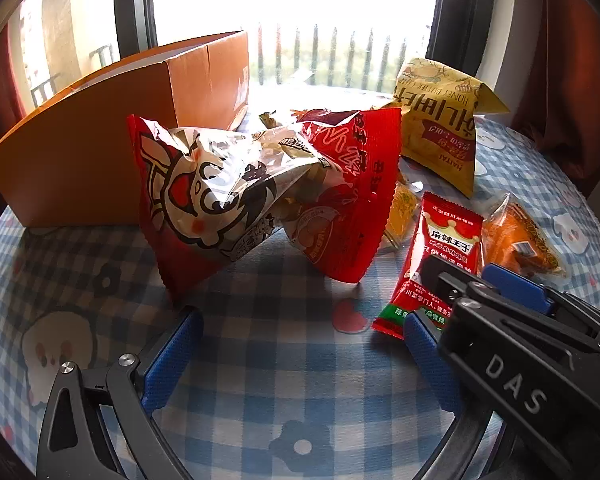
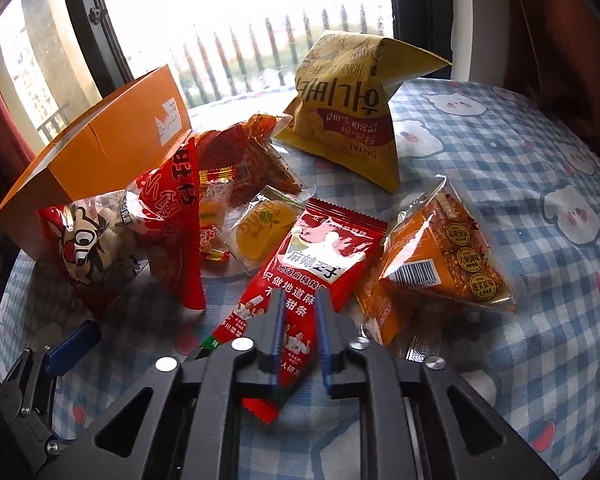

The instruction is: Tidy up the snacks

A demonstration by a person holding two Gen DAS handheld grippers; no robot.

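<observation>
Snacks lie on a blue checked tablecloth (image 1: 284, 364) beside an orange cardboard box (image 1: 100, 152). My right gripper (image 2: 299, 312) is shut on a red spicy-strip packet (image 2: 312, 256), fingers either side of its lower half; that packet also shows in the left wrist view (image 1: 440, 256) with the right gripper (image 1: 480, 292) on it. My left gripper (image 1: 300, 340) is open and empty, just in front of a big red cartoon bag (image 1: 236, 192). A yellow honey-butter chip bag (image 2: 352, 112) stands behind. An orange wrapped snack (image 2: 440, 252) lies right of the packet.
The box (image 2: 100, 160) stands at back left by the window. Small wrapped sweets (image 2: 260, 224) and a red jerky pack (image 2: 240, 148) lie between the bags. The left gripper (image 2: 60, 356) shows at the lower left of the right wrist view. Railings outside the window.
</observation>
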